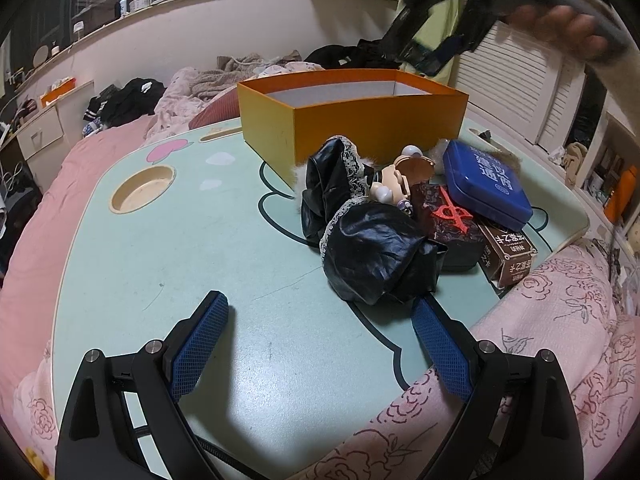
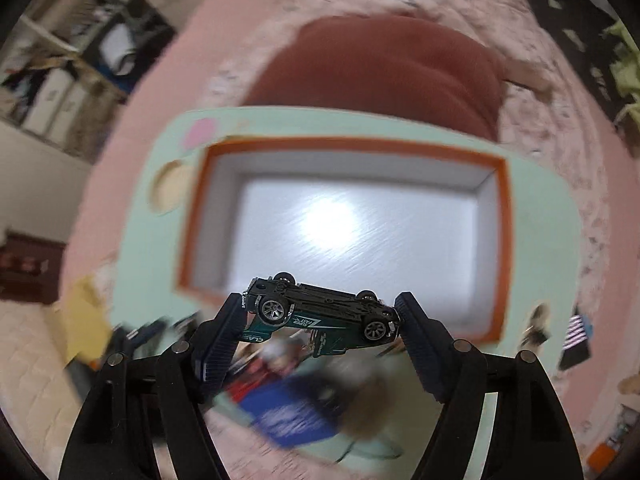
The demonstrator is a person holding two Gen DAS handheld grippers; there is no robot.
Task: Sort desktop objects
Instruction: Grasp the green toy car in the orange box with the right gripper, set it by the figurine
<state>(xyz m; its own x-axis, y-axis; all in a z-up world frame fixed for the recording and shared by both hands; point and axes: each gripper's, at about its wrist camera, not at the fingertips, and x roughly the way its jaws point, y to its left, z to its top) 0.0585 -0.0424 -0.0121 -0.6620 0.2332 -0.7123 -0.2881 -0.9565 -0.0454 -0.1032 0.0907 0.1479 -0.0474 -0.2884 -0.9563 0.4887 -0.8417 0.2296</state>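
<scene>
My right gripper is shut on a green and black toy car, which hangs upside down, pinched end to end between the fingertips. It hovers over the near rim of the orange box, whose white inside holds nothing I can see. In the left wrist view the same gripper and a person's hand appear blurred above the orange box. My left gripper stands open low over the mint table, with nothing between its blue pads. A doll in a black dress lies just ahead of it.
Beside the doll are a blue tin, a dark box with a red emblem and a brown carton. A round cup recess sits at the table's left. Pink bedding surrounds the table.
</scene>
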